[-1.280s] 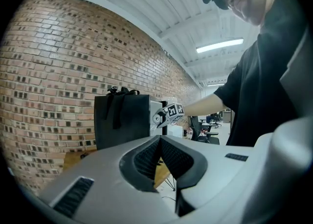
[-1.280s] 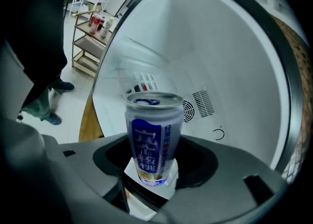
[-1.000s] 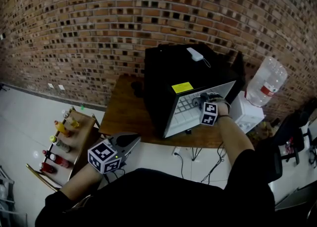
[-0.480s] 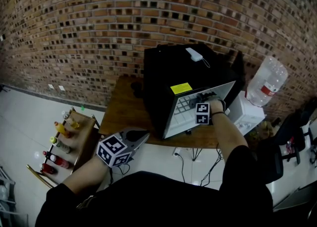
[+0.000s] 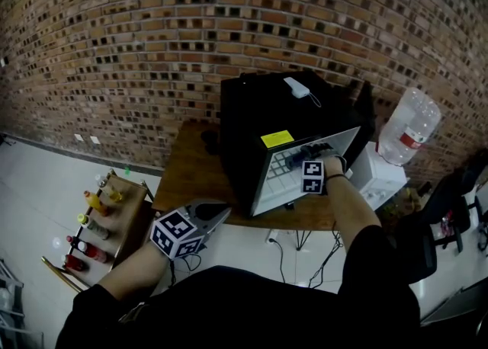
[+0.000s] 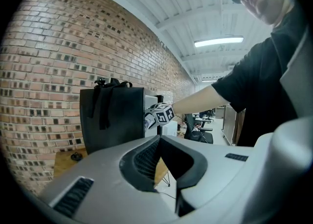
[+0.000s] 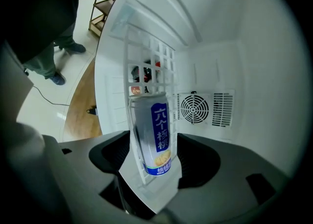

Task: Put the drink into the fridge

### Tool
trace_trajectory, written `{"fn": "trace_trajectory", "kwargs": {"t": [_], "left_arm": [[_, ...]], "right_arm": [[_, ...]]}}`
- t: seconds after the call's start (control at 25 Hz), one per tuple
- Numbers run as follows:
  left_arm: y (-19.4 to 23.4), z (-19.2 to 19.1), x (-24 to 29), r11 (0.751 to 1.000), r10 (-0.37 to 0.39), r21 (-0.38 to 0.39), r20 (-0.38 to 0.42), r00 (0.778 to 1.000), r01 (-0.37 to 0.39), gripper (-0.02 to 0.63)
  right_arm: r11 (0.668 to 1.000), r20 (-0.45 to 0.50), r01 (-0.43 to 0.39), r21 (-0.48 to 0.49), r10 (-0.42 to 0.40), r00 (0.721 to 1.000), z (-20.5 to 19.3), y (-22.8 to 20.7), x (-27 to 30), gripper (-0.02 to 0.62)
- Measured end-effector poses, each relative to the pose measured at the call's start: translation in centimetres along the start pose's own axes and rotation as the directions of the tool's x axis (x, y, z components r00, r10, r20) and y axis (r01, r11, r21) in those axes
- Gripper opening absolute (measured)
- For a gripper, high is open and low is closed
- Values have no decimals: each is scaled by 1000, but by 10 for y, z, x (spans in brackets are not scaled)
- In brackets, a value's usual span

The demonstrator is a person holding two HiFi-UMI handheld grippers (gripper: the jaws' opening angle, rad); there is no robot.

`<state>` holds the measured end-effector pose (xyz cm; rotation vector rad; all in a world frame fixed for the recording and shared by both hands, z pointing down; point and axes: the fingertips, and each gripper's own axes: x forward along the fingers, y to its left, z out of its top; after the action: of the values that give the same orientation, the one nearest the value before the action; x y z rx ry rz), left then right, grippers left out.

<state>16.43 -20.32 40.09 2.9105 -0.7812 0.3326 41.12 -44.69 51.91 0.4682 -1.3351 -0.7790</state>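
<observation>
Head view: the right gripper point(image 5: 314, 149) reaches inside the open fridge point(image 5: 250, 115), and the left gripper point(image 5: 221, 209) hangs well apart. Left gripper view: jaws together, empty. Right gripper view: opening jaws flank the drink can point(image 7: 152, 135) against the wire rack point(image 7: 146, 61), its long axis crosswise to them

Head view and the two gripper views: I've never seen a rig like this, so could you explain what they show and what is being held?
No robot here: a person holds tongs in each hand. The head view looks down from their head; each gripper view looks along one pair of tongs. A black fridge stands open on a wooden table. The right tongs reach inside; their jaws are opening around a blue-and-silver drink can standing in the white interior. The left tongs are shut and empty, away from the fridge.
</observation>
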Motion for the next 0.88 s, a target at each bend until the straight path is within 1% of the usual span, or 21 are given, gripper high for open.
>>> {"fn": "trace_trajectory", "kwargs": {"t": [0.12,0.2,0.28,0.36,0.44,0.48,0.52,0.56,0.6,0.64,0.68,0.72,0.76,0.8,0.84,0.88], "left_arm": [[-1,0,-2,1000,-1,-7,5,1000,1,2],[-2,-1,-2,1000,-8,-13,12,1000,8,2],[-2,-1,-3,1000,-14,-23,21,1000,15,2],[0,-2,-6,999,-14,-29,28,1000,15,2],[1,-3,-8,999,-15,-45,44,999,17,2],[2,-4,-10,998,-16,-61,57,998,20,2],[3,-6,-12,997,-15,-77,67,998,20,2],[4,-8,-14,996,-11,-90,73,997,17,2],[5,-11,-17,995,-5,-100,75,997,13,2],[7,-14,-20,994,1,-108,76,997,8,2],[9,-16,-23,993,7,-115,77,997,2,2],[12,-17,-25,992,15,-123,79,997,-5,2],[15,-18,-28,991,23,-131,82,996,-12,2],[17,-18,-31,990,31,-139,86,996,-19,2],[19,-19,-34,989,39,-146,91,995,-25,2],[21,-19,-37,988,46,-153,98,994,-31,2]], "right_arm": [[997,47,26,74,-30,998,4,-2,-13,327],[991,77,34,132,-45,996,4,5,-23,327],[980,115,36,195,-60,992,8,15,-37,327],[964,174,37,265,-86,981,19,24,-55,327],[935,251,5,356,-101,963,33,39,-77,327],[907,303,-37,419,-102,948,41,50,-90,327],[867,363,-96,489,-102,926,52,62,-102,327],[813,429,-172,557,-104,897,63,75,-114,327],[747,499,-260,612,-110,859,76,86,-127,327],[677,573,-355,645,-120,811,91,94,-140,325],[610,645,-449,653,-137,751,107,101,-154,325],[552,710,-534,641,-164,684,124,106,-170,315],[505,760,-600,620,-198,619,139,107,-187,307],[468,795,-652,597,-235,559,151,107,-202,277],[433,818,-695,574,-273,506,161,106,-215,276],[399,832,-731,554,-308,462,168,105,-225,247]]}}
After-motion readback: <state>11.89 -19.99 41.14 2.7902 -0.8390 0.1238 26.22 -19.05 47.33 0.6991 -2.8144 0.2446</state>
